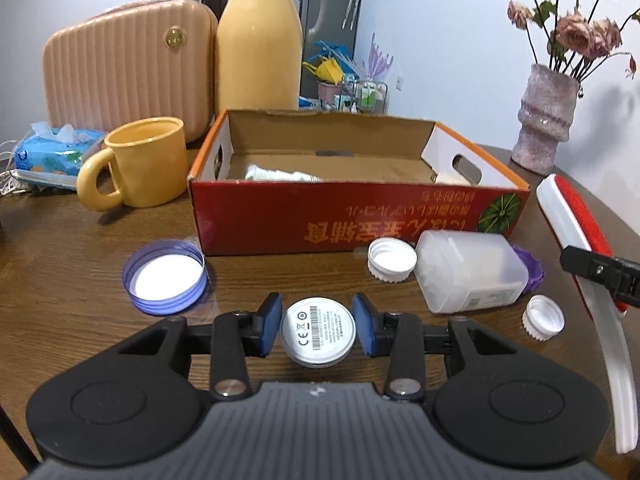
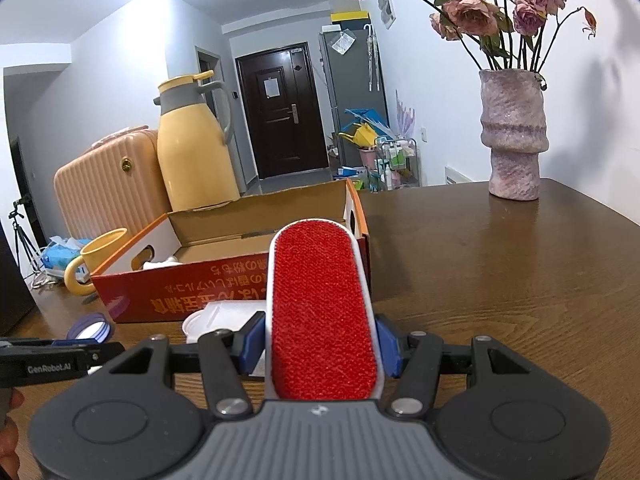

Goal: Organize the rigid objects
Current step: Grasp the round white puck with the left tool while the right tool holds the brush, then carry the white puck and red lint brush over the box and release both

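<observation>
Now we are gripping a small white round disc between the blue pads of our left gripper, just above the wooden table in front of the red cardboard box. Our right gripper is clamping a red lint brush by its white frame, pointing toward the box. Beside the disc, a purple lid, two white caps and a translucent bottle are lying.
</observation>
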`<state>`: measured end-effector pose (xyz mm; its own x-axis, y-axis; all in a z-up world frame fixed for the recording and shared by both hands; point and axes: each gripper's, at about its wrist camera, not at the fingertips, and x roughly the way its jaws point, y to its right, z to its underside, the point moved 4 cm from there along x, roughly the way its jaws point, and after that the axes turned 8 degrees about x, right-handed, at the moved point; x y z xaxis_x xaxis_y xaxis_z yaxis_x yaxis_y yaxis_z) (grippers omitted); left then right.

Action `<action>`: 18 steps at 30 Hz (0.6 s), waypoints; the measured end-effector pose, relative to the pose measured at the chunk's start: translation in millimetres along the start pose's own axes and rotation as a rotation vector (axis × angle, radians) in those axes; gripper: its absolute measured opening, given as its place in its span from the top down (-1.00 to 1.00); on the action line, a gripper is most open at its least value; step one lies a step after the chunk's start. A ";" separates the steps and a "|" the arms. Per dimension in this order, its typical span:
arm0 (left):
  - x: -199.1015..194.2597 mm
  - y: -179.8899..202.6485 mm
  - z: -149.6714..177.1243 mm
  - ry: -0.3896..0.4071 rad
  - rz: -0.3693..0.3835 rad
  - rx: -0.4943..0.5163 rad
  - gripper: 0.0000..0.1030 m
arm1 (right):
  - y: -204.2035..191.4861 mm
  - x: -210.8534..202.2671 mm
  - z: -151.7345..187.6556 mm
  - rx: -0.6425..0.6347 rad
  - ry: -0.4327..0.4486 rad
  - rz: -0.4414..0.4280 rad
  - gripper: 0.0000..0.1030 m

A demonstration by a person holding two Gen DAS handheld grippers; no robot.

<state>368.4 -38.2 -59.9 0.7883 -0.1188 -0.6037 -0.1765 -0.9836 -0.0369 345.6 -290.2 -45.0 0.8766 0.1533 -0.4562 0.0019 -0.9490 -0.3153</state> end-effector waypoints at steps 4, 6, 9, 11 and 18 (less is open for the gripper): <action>-12.2 0.8 -6.7 0.044 -0.008 0.005 0.23 | -3.0 -4.2 -6.3 0.000 0.017 -0.018 -0.09; -19.2 1.2 -11.1 0.066 -0.009 0.005 0.23 | -5.7 -6.3 -10.9 0.002 0.023 -0.031 -0.09; -28.1 0.4 -19.8 0.093 -0.009 -0.007 0.23 | -12.1 -7.9 -20.1 0.002 0.029 -0.052 -0.09; -31.9 0.3 -26.4 0.109 -0.009 -0.010 0.23 | -18.7 -8.5 -26.8 -0.003 0.035 -0.064 -0.09; -40.3 -1.0 -57.8 0.179 -0.025 -0.039 0.23 | -42.6 -0.9 -50.1 -0.010 0.045 -0.114 -0.09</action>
<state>370.9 -40.3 10.5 0.8851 -0.1125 -0.4516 -0.1349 -0.9907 -0.0174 368.8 -263.8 10.5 0.8912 0.2479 -0.3799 0.1074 -0.9290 -0.3542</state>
